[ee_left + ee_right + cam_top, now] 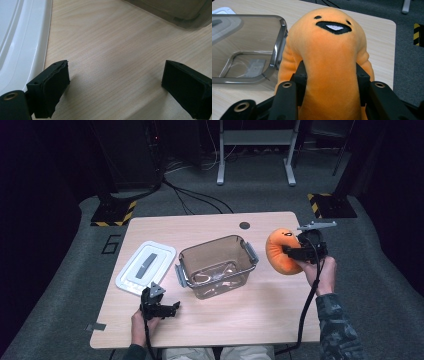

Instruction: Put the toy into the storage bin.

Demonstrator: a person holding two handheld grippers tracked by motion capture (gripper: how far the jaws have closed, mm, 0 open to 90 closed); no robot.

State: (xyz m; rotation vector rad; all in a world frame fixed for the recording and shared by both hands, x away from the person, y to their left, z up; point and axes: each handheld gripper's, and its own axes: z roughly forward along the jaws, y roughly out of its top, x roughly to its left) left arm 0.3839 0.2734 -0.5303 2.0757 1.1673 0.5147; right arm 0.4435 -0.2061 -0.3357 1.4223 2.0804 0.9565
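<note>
wooden tabletop [225,320] is seen carrying everything, with the work judged to be about halfway through. a clear brown plastic storage bin [216,266] stands open at the middle of it, handles folded out, and nothing soft is seen inside yet; only some thin clear material is made out on its floor. the bin's white lid [145,267] is laid flat to the left, well apart from the rim, so the opening step is taken as done.

an orange plush toy [281,251] with a stitched face is held just right of the bin, lifted off the table as far as can be judged. it is pinched around its middle by the right gripper [301,252], whose jaws are seen in the right gripper view pressed into the fabric on both sides. the grasp is thus counted as complete.

what is judged to remain: the plush carried over the rim and let go inside, then perhaps the lid fitted.

the left gripper [161,309] is rested low near the front edge, just beside the lid, its jaws spread wide with nothing between them.
</note>
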